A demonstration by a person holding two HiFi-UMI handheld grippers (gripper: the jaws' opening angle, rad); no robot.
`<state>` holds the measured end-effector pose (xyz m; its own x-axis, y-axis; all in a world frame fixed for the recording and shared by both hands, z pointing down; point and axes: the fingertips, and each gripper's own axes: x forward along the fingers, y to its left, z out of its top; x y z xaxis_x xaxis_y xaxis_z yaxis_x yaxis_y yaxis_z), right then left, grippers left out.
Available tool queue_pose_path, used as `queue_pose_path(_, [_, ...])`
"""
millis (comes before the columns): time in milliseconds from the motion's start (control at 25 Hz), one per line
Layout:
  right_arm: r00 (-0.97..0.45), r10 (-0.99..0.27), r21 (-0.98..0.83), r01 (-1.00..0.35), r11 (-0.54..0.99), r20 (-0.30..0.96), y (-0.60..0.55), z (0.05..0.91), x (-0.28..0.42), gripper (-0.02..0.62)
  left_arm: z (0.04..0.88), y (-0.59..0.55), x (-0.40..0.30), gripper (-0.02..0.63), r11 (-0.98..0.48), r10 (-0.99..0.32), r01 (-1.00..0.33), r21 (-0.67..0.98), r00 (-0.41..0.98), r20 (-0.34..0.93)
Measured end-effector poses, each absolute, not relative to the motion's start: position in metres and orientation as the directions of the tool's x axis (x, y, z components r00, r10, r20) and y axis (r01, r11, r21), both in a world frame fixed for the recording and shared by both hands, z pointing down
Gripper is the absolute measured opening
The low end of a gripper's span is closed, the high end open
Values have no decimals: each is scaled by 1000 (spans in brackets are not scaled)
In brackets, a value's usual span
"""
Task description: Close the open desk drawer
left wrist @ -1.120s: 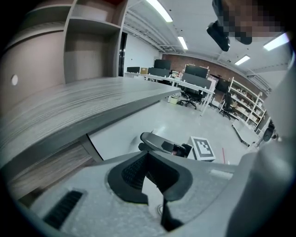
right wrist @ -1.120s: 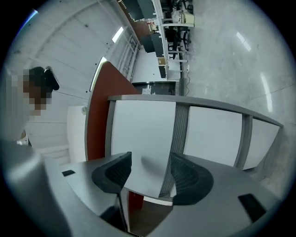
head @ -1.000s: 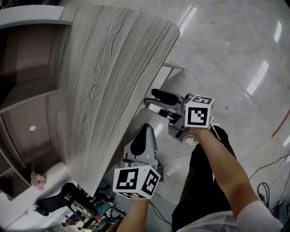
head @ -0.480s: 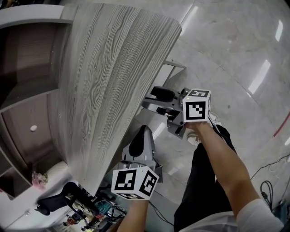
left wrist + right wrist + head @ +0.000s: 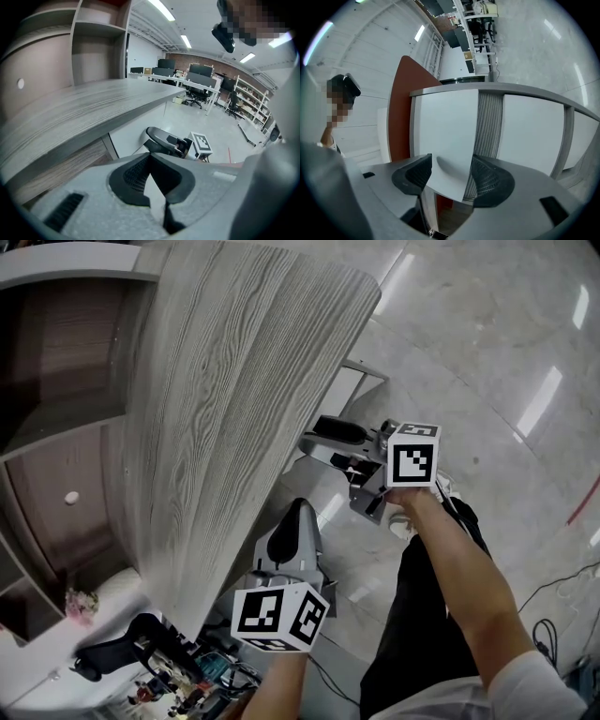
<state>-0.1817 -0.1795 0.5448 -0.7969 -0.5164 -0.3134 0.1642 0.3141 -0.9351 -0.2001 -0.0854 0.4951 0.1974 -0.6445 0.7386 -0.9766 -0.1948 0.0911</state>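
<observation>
desktop [image 5: 225,399]: a grey wood-grain slab that runs from the top right to the bottom left of the head view.
drawer [image 5: 345,395]: white with a grey rim. It sticks out from under the desktop's far right corner, so it is not yet pushed in.
right gripper [image 5: 328,446]: just off the desktop's right edge, pointing at the drawer. Its jaws are wide apart; they have just been opening and then eased in a little. In the right gripper view a white corner of the drawer stands between the pads [image 5: 487,180]. Whether the pads touch it I cannot tell.
left gripper [image 5: 298,517]: beside the desktop's right edge, nearer the person and well apart from the drawer. Its jaws are closed together with nothing between them.
right forearm [image 5: 459,568]: bare, reaching from the lower right toward the desktop's right edge.
floor [image 5: 487,352]: pale glossy stone with light streaks, right of the desktop.
brown cabinet [image 5: 66,456]: left of the desktop, partly hidden by it, with a small round white knob [image 5: 71,497].
</observation>
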Motion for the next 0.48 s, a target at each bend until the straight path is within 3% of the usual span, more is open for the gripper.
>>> queue_pose_path(480, [-804, -510, -936, 155, 317, -306, -155, 546, -163, 239, 487, -76, -187, 2, -218, -655, -972, 91, 215, 724])
